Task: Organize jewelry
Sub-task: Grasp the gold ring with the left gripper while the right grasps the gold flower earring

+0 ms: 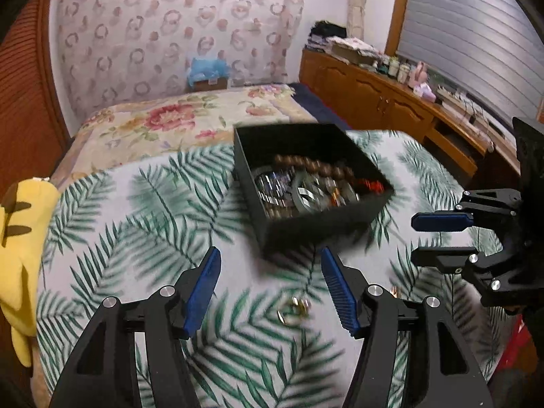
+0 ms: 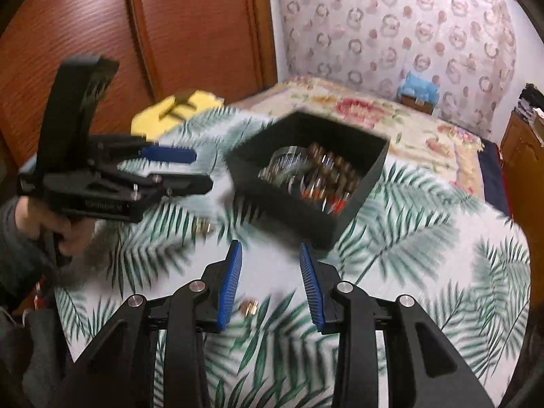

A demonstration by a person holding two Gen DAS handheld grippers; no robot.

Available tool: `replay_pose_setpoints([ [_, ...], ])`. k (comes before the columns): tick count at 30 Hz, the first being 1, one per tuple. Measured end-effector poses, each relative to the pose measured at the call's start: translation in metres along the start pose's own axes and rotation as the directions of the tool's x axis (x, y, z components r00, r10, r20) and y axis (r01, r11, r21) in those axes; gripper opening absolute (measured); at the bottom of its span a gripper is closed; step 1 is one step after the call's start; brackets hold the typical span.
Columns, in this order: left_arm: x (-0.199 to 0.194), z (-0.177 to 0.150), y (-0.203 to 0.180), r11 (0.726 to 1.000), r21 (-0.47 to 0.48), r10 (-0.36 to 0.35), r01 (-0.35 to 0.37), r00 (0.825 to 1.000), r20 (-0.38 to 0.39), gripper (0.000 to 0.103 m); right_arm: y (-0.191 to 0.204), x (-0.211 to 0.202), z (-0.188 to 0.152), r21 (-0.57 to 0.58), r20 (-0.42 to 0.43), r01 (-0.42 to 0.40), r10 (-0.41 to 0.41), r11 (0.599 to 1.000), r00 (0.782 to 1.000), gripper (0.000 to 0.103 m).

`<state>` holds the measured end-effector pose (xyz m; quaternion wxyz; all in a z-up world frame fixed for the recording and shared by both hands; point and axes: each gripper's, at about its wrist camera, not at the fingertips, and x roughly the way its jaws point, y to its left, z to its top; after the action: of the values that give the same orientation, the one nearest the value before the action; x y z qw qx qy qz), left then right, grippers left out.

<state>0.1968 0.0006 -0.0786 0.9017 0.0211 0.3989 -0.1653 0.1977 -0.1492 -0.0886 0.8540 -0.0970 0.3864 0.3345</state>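
Observation:
A black open box [image 1: 326, 222] sits on the palm-leaf cloth and holds beaded bracelets, watches and other jewelry; it also shows in the right wrist view [image 2: 306, 224]. My left gripper [image 1: 270, 255] is open and empty, just short of the box. A small gold piece [image 1: 294, 309] lies on the cloth between its fingers. My right gripper [image 2: 270, 250] is open and empty, near the box's front corner. Another small gold piece [image 2: 250, 307] lies by its left finger, and a third gold piece [image 2: 202, 227] lies further left. Each gripper shows in the other's view, the right [image 1: 413, 238] and the left [image 2: 202, 170].
The palm-leaf cloth [image 1: 136, 238] covers a bed with a floral quilt [image 1: 176, 119] behind it. A yellow plush toy [image 1: 20, 238] lies at the left edge. A wooden cabinet [image 1: 391, 102] with clutter runs along the right wall. Wooden doors [image 2: 170, 34] stand behind.

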Motion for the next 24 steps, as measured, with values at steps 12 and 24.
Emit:
replay_pose_setpoints([
  [12, 0.018, -0.025, -0.013, 0.999, 0.042, 0.003, 0.001, 0.996, -0.086, 0.059, 0.023, 0.028, -0.031, -0.078, -0.112, 0.010, -0.019, 0.997, 0.994, 0.019],
  [24, 0.024, -0.025, -0.017, 0.997, 0.076, 0.023, -0.015, 0.995, -0.097, 0.020, 0.005, 0.005, 0.005, -0.077, -0.011, 0.041, -0.042, 0.996, 0.999, 0.016],
])
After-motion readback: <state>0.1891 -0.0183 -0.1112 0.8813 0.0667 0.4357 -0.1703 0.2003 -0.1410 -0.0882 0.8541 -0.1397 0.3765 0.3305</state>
